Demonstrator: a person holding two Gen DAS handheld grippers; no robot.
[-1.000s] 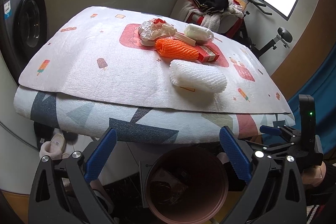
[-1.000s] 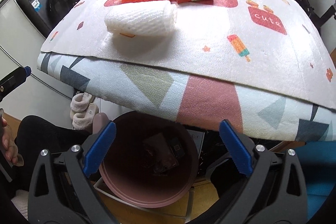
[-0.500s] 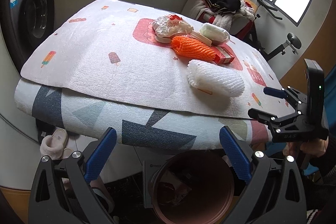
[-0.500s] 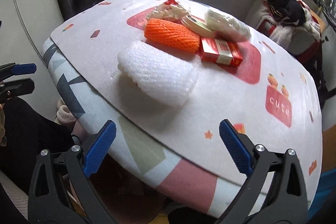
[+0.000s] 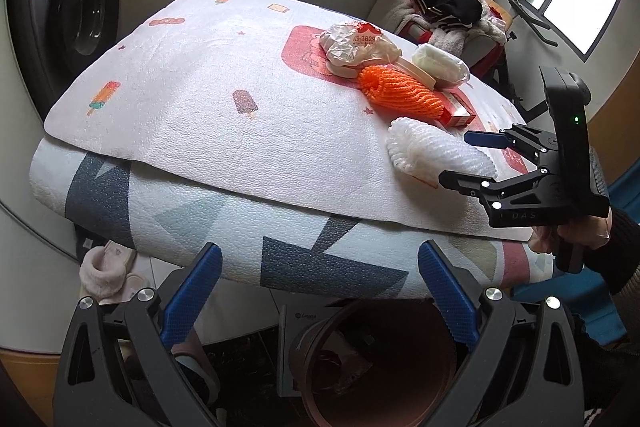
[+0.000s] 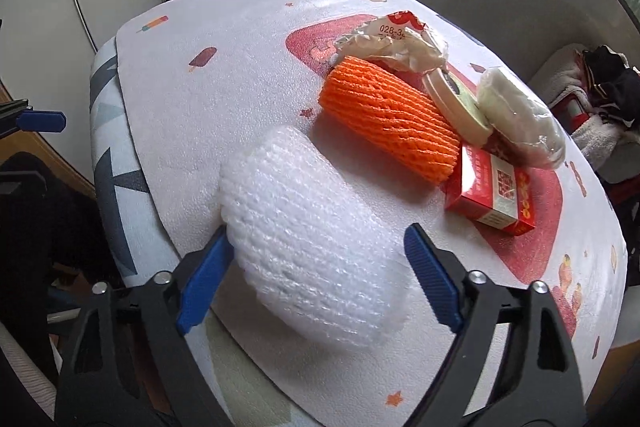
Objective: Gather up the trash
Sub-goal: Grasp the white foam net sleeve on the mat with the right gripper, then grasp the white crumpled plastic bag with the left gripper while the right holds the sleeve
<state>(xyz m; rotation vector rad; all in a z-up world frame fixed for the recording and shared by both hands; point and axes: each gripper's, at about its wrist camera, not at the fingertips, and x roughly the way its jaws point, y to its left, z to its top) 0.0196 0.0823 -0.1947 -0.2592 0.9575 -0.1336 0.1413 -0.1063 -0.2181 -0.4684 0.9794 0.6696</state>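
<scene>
right gripper [image 6: 316, 267] over the table edge, jaws closing around the white foam net [image 6: 308, 231]; net sits between the blue pads, the left pad at or against its side, the right pad with a gap. no firm grip seen. just beyond the net: orange foam net [image 6: 388, 125]; right of that a red box [image 6: 494, 197], a cream lid [image 6: 456, 105], a wrapped white bundle [image 6: 520, 115], a crumpled paper wrapper [image 6: 396, 43].

left gripper [image 5: 320, 295] hangs off the table's near edge, jaws wide, nothing between them. pink bin [image 5: 376, 367] directly below its tips, scraps inside. patterned foam mat [image 5: 192, 99] covers the table. washing machine [image 5: 68, 19] far left.
</scene>
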